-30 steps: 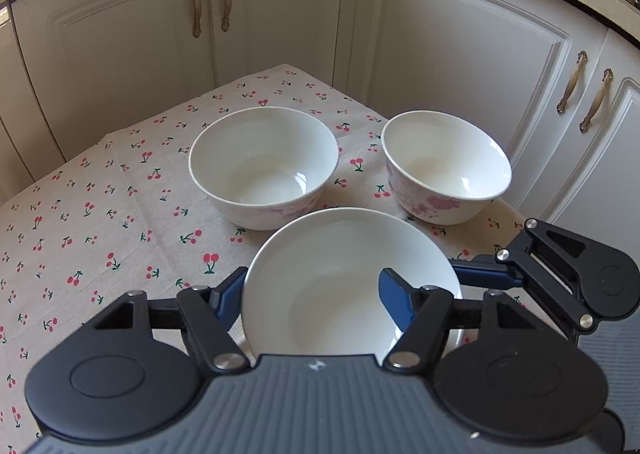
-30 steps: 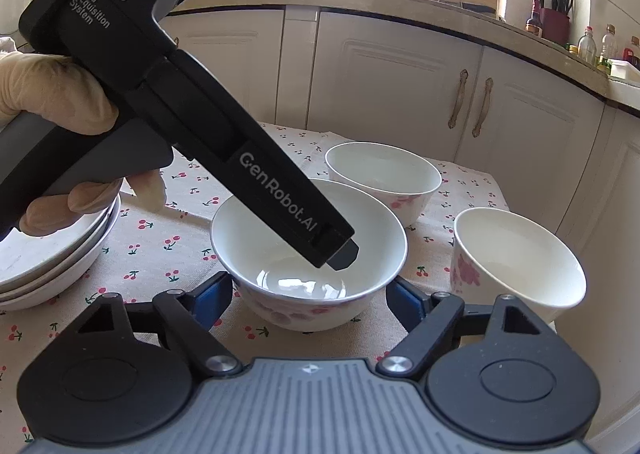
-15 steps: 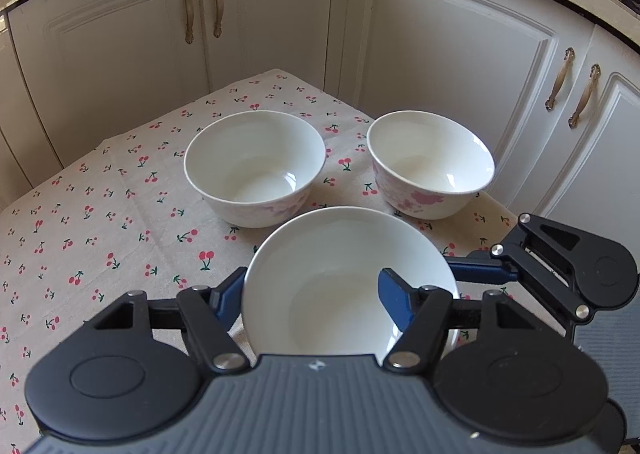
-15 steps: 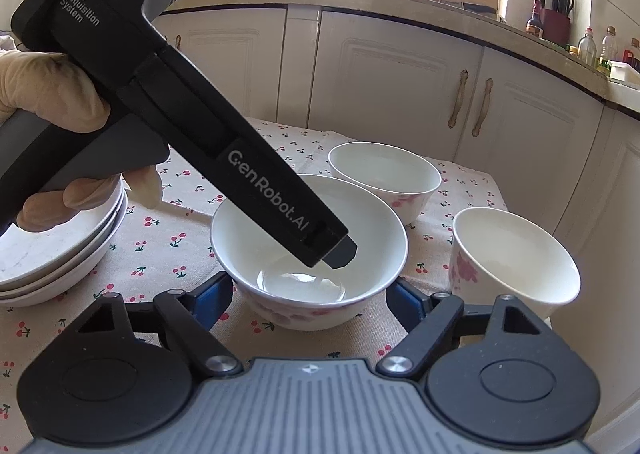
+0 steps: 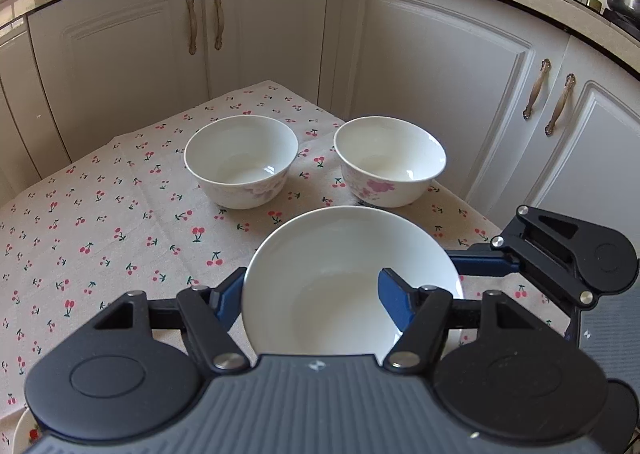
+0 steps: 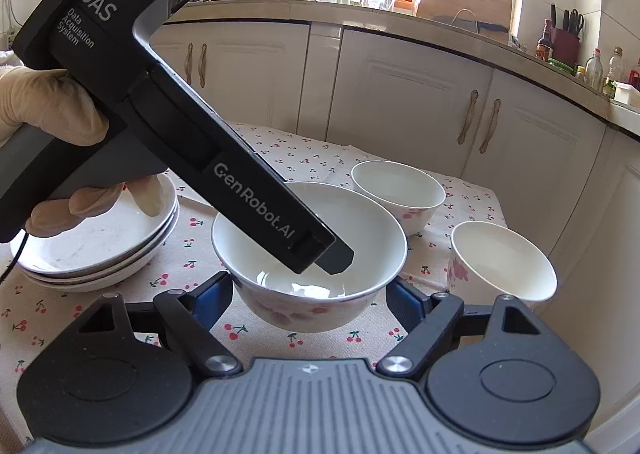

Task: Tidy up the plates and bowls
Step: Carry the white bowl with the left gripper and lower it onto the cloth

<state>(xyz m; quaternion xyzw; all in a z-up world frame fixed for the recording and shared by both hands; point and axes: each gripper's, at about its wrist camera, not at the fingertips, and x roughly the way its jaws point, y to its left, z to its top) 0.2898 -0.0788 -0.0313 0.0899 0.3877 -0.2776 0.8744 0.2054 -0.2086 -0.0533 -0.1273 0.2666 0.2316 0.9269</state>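
**Left wrist view: a glazed bowl taken by its thin wall**

Left wrist camera shows the left gripper [image 5: 312,296] set across the wall of the near bowl [image 5: 340,254], with one blue finger inside the hollow and the other outside, partly hidden behind the rim. From the right wrist camera this bowl seems to hang a little above the tablecloth [image 5: 120,221], so I judge the tongs are clenched on it, though the contact itself is not visible. The right gripper [image 6: 310,302] is released, its fingers standing on both sides of the same bowl and apart from it.

The bowl is white glazed ceramic, round and deep, with pink flowers outside. I expect it to be stiff, rather heavy for a one-wall hold, slippery on the glaze and easy to chip. A firm pinch low on the wall, kept level, seems the safest hold.

Two more bowls [image 5: 242,159] of the same kind stand farther back, well apart from each other. A stack of shallow plates [image 6: 100,250] lies beside, below the gloved hand [image 6: 52,125]. The cloth is soft, printed with cherries
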